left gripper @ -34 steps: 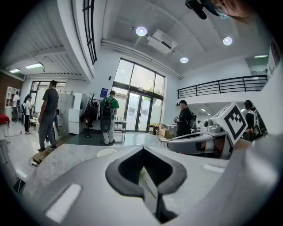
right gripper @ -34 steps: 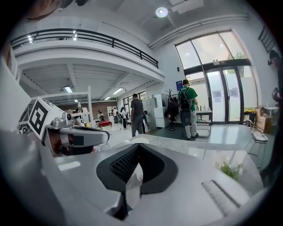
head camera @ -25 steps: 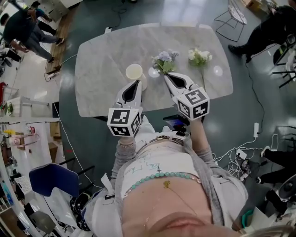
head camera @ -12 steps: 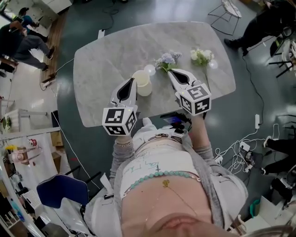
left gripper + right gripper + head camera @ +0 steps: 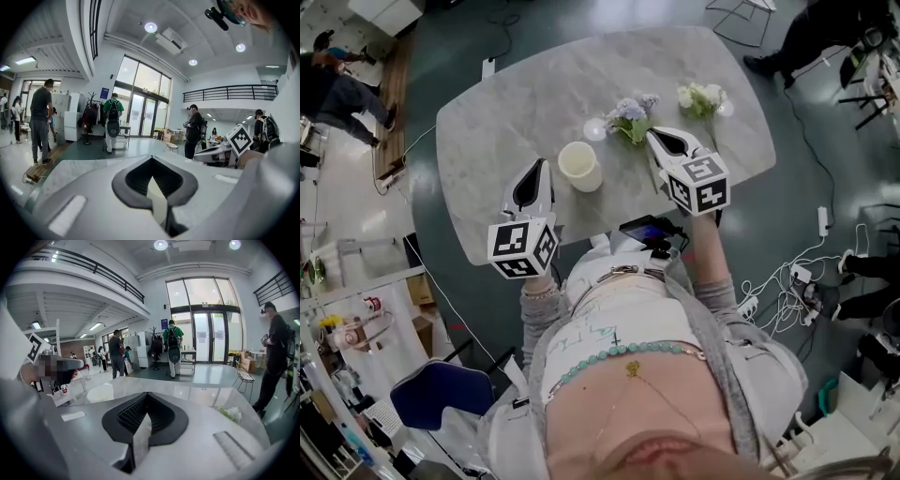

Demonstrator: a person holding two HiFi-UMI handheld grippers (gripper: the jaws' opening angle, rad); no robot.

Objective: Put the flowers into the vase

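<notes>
The left gripper [image 5: 150, 158] has its jaws clenched tip to tip with nothing between them; dark rubbery pads sit in smooth pale grey shells and leave a teardrop hollow behind the tips. The right gripper [image 5: 146, 394] is clenched the same way and empty; its dark pads are finely ribbed. Each gripper carries a white cube printed with black square marker patterns, the left cube [image 5: 523, 248] and the right cube [image 5: 703, 183]; these blocky patterns are the only print that can be read. The vase [image 5: 579, 166] is a plain cream cylinder with a wide round mouth and a matte surface; it stands upright on the table [image 5: 506, 112] between the two grippers, nearer the left one and apart from both. The lilac flowers [image 5: 630, 112], a soft bunch with green leaves, lie on the table just beyond the right jaws; the white flowers [image 5: 701, 97] lie further right on a thin green stem. The table is a grey-white marbled slab with rounded corners.
</notes>
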